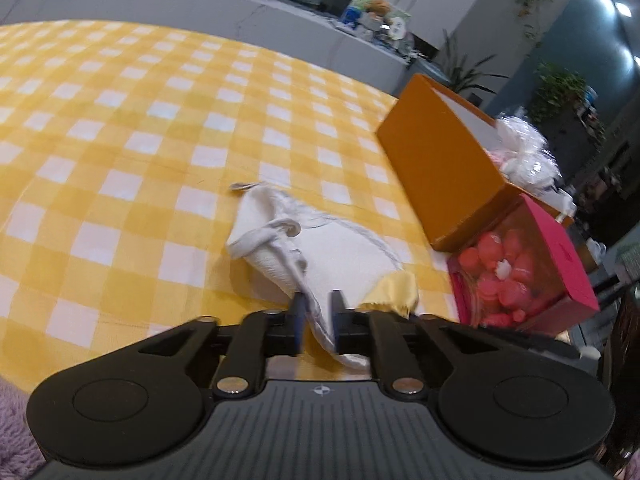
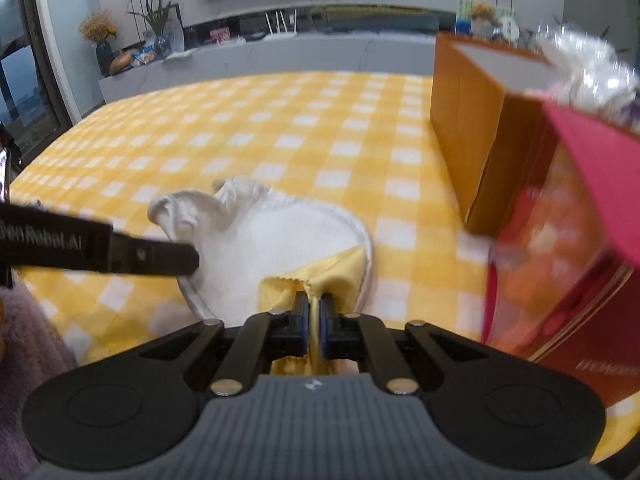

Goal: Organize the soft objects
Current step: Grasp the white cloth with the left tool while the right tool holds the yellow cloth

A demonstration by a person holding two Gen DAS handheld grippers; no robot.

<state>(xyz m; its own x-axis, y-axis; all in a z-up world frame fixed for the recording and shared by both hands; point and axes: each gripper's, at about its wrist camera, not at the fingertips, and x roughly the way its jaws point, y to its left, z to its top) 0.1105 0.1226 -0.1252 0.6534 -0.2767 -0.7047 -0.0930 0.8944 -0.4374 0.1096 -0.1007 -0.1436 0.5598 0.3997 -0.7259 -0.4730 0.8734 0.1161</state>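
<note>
A white cloth with a corded edge (image 1: 340, 252) (image 2: 256, 248) lies crumpled on the yellow checked tablecloth (image 1: 160, 120). My left gripper (image 1: 318, 300) stands partly open over its near edge; a white strap of the cloth runs loosely through the gap between the fingers. From the right wrist view the left gripper (image 2: 194, 260) reaches in from the left, its tip at the cloth's left side. My right gripper (image 2: 315, 304) is shut on a small yellow cloth (image 2: 336, 268) (image 1: 394, 290) that lies on the white cloth's near right corner.
An open orange box (image 1: 436, 168) (image 2: 468, 128) stands at the right, with a white plastic bag (image 1: 524, 148) behind it. A pink box (image 1: 552, 248) (image 2: 592, 184) holding pink round pieces (image 1: 496, 264) stands just before it. Purple fuzzy fabric (image 2: 24, 344) shows at the near left.
</note>
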